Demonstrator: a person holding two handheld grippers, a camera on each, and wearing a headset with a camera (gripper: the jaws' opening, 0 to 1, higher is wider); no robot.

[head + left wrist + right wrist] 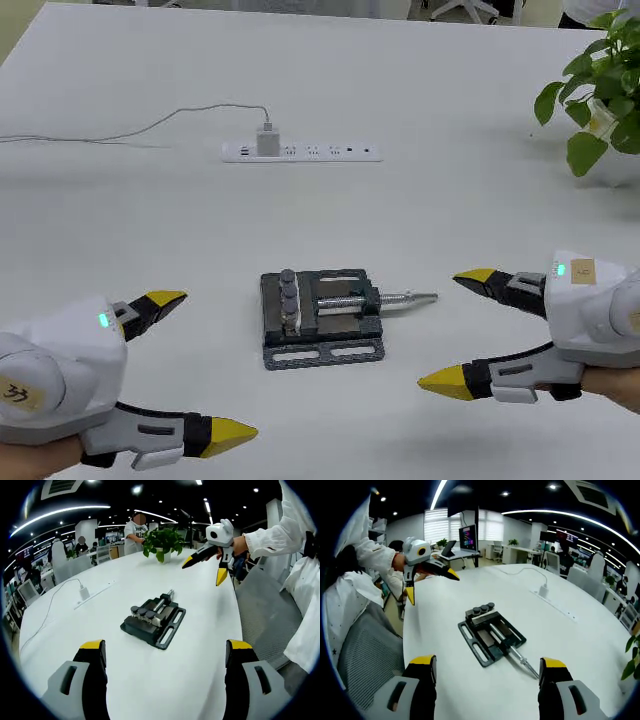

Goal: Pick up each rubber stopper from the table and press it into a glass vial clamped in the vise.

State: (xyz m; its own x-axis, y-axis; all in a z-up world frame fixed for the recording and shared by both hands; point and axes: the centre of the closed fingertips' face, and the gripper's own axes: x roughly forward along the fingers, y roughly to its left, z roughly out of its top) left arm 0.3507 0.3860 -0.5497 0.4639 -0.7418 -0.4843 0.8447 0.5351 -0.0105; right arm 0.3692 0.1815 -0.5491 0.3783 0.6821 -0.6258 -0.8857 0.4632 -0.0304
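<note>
Now left tongs (215, 364) and right tongs (440, 328) hang released and empty, flanking the vise (322, 320) on the bench (450, 200). Three vials (289, 295) stand clamped in it, seemingly stoppered already; I judge only a seating check remains.

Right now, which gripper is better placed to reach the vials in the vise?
Left, by a little. The vials stand at the end of the vise nearer the left gripper; the right gripper faces the screw handle end. Both grippers are open and empty.
</note>
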